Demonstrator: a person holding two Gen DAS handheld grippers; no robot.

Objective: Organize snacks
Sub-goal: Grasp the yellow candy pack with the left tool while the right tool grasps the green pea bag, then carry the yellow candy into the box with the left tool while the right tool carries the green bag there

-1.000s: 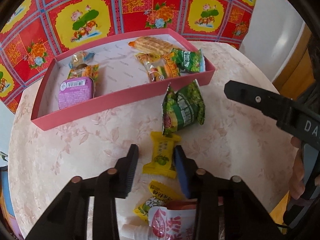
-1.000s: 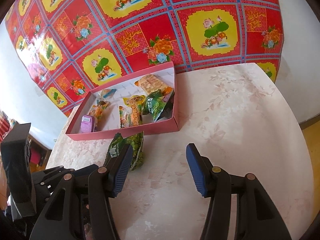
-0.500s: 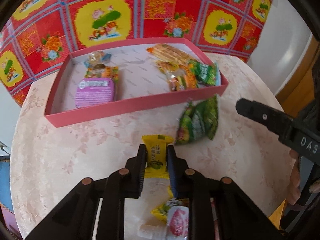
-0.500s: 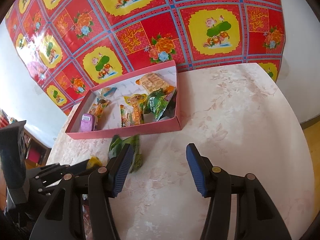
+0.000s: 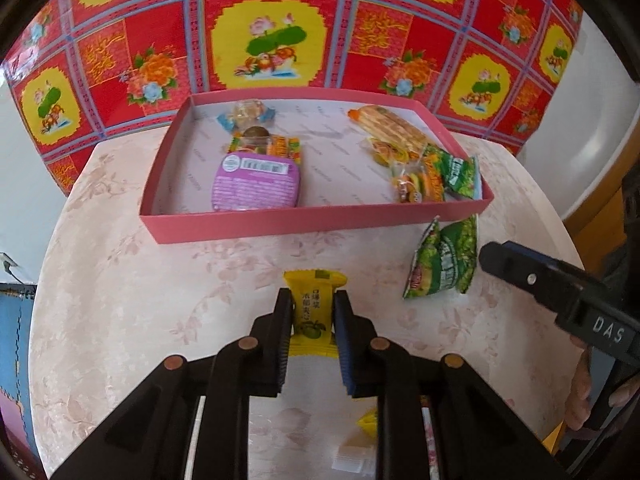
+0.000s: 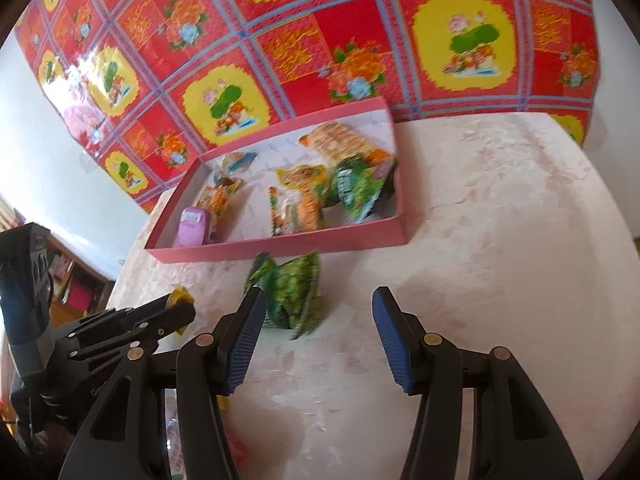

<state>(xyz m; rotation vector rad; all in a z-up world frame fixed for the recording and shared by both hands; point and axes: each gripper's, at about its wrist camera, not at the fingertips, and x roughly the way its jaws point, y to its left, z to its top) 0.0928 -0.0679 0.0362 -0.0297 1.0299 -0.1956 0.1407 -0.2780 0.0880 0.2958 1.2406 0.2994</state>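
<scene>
My left gripper (image 5: 310,316) is shut on a small yellow snack packet (image 5: 313,312), carried just above the table in front of the pink box (image 5: 312,222). The box holds a purple tub (image 5: 256,180), a wafer pack (image 5: 386,128), candies and a green bag. A loose green snack bag (image 5: 442,262) lies on the table by the box's near right corner. In the right wrist view the right gripper (image 6: 318,316) has its jaws opening, with that green bag (image 6: 292,294) just beyond and left of the gap, not gripped. The left gripper (image 6: 176,312) shows there at the lower left.
The round table (image 6: 500,220) has a pale floral cloth, and a red-and-yellow patterned sheet (image 5: 280,32) hangs behind it. More wrapped snacks (image 5: 360,448) lie near the table's front edge under my left gripper. A person's hand (image 5: 584,392) holds the right tool.
My left gripper closed on the yellow packet and carried it forward toward the pink box. The right gripper drifted closer to the green bag and its jaws widened a little.
</scene>
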